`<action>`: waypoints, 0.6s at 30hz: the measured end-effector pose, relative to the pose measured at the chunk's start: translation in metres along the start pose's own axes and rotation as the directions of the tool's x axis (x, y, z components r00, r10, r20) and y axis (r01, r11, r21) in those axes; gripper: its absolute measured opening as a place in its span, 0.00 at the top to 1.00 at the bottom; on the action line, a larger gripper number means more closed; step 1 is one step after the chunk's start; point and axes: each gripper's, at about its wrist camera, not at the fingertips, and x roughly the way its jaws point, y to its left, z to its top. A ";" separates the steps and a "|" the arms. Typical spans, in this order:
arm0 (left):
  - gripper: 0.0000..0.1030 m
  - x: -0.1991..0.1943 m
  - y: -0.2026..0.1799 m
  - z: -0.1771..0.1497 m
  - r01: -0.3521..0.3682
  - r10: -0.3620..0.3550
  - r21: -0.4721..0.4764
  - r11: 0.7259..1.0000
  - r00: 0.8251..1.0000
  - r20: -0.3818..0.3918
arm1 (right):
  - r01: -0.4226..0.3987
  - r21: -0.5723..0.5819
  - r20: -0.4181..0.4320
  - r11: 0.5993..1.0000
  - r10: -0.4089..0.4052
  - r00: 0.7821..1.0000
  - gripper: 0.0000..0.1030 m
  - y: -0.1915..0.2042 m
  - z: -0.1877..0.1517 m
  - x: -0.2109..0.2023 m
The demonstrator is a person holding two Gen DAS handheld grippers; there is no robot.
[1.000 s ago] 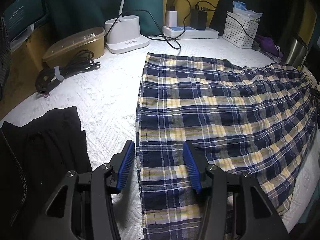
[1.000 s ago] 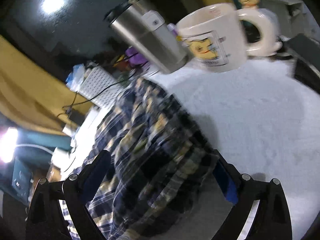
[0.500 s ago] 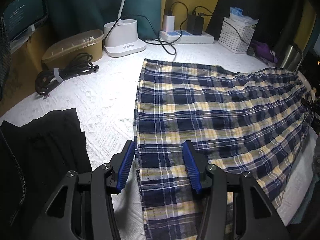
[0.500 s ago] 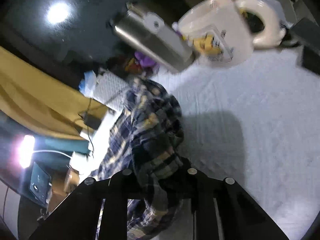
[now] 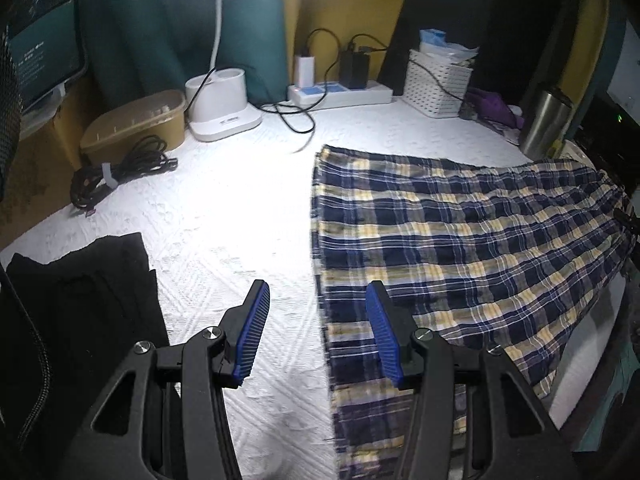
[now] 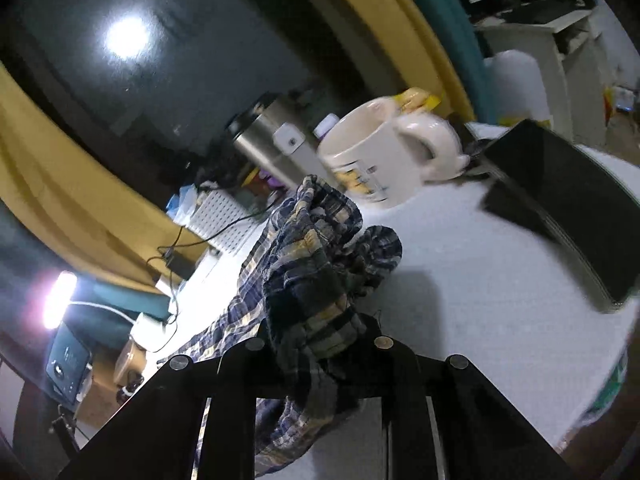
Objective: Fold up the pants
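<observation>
Left gripper [image 5: 318, 320] fingers spread; right gripper [image 6: 316, 344] clamps bunched plaid pants [image 5: 460, 232], rest flat.

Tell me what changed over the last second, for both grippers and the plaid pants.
The right gripper closed on the bunched end of the plaid pants and lifted it off the white cover. The left gripper shifted left; the hem now lies nearer its right finger. It stays open, gripping nothing.

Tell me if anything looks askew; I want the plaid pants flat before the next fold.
Yes. The plaid pants lie mostly flat, but their far end is bunched and lifted in the shut right hand-held gripper, close to the cream mug. The left hand-held gripper is open, straddling the pants' near side edge.
</observation>
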 end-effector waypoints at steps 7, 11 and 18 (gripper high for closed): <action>0.52 -0.011 -0.008 0.006 0.017 -0.018 0.025 1.000 0.999 0.038 | 0.046 0.009 0.070 0.999 -0.047 0.996 0.81 -0.016 0.008 -0.034; 0.51 -0.018 -0.011 0.013 0.058 -0.062 0.048 0.997 0.994 0.085 | 0.057 -0.022 0.083 0.998 -0.055 0.995 0.81 -0.005 0.007 -0.041; 0.45 -0.023 -0.009 0.021 0.083 -0.090 0.059 0.995 0.988 0.126 | 0.059 -0.109 0.103 0.992 -0.048 0.994 0.81 0.037 0.009 -0.044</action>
